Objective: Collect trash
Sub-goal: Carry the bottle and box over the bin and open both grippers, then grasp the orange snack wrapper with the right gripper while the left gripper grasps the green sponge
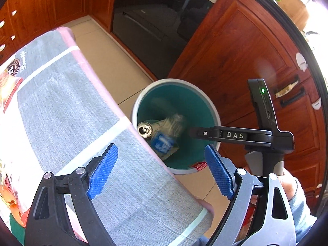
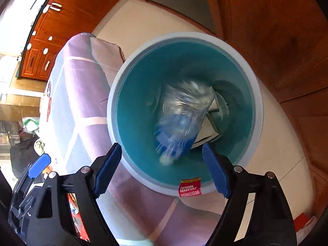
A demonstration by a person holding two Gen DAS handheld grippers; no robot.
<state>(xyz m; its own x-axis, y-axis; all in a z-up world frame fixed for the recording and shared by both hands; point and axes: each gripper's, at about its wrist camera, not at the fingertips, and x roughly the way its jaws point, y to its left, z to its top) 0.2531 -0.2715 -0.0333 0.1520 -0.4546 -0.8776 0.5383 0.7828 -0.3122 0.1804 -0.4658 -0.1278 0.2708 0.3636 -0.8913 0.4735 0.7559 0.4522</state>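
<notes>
Wooden cabinets [image 1: 235, 61] fill the upper right of the left wrist view, with a dark oven [image 1: 155, 26] at top centre and pale floor tiles [image 1: 114, 65] below it. A surface under a grey cloth [image 1: 71, 106] with pale stripes runs from the upper left to the bottom centre of that view; in the right wrist view the same cloth [image 2: 82, 106] looks purplish and hangs down the left side.

The bin [image 1: 207, 100], round with a pale rim and teal inside, stands on the floor just beside the surface edge, at centre right of the left wrist view. It takes up the middle of the right wrist view [image 2: 131, 102], with a red label [image 2: 189, 189] on its near rim.

Inside the bin lie a clear plastic bottle [image 2: 184, 110], blurred, a white carton [image 2: 211, 127] to its right, a blue-printed pack [image 1: 162, 143] and a can [image 1: 145, 129] with its opened top facing up, at the left of the heap.

The left hand-held gripper [image 1: 162, 172] hangs over the surface edge, its blue pads [image 1: 102, 170] spread wide and holding nothing. The right hand-held gripper [image 2: 163, 168] sits above the bin mouth, pads [image 2: 107, 168] likewise wide apart and empty; in the left wrist view its black body [image 1: 235, 135] reaches over the bin rim.
</notes>
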